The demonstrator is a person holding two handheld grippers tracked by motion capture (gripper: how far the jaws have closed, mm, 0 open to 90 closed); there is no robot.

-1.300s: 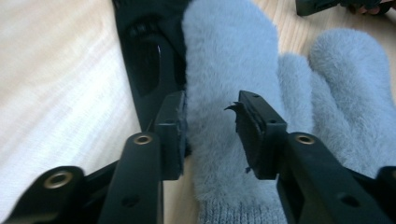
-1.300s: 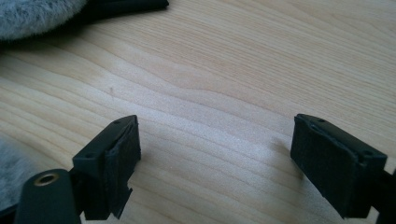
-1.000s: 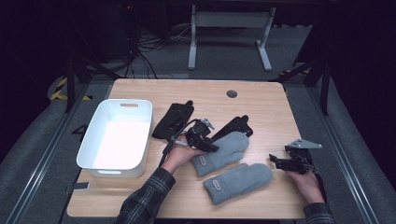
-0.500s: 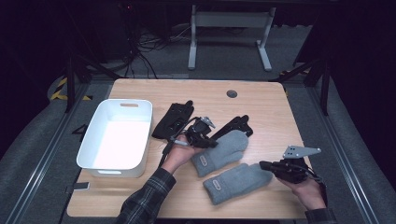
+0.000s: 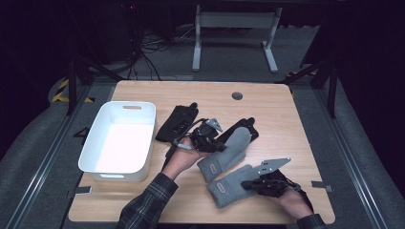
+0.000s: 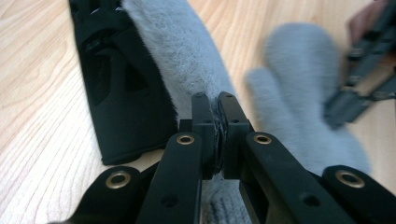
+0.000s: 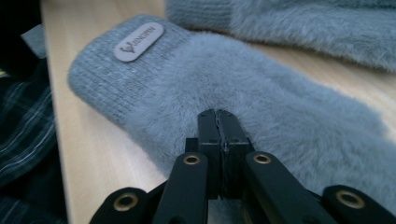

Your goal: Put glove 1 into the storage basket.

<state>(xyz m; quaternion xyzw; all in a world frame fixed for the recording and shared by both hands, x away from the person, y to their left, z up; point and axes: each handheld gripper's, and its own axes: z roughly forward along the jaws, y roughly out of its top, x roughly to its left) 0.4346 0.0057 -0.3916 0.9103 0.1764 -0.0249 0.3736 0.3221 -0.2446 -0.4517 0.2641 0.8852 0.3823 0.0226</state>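
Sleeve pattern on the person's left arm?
Dark plaid, on the sleeve; clearest in the high view.

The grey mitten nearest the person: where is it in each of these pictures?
High view: the nearer mitten lies low, right of centre, by the table's front edge.
Left gripper view: it is blurred, at the right.
Right gripper view: it spans the middle, label patch upper left.
Shared landmark: the farther mitten, right beside it.
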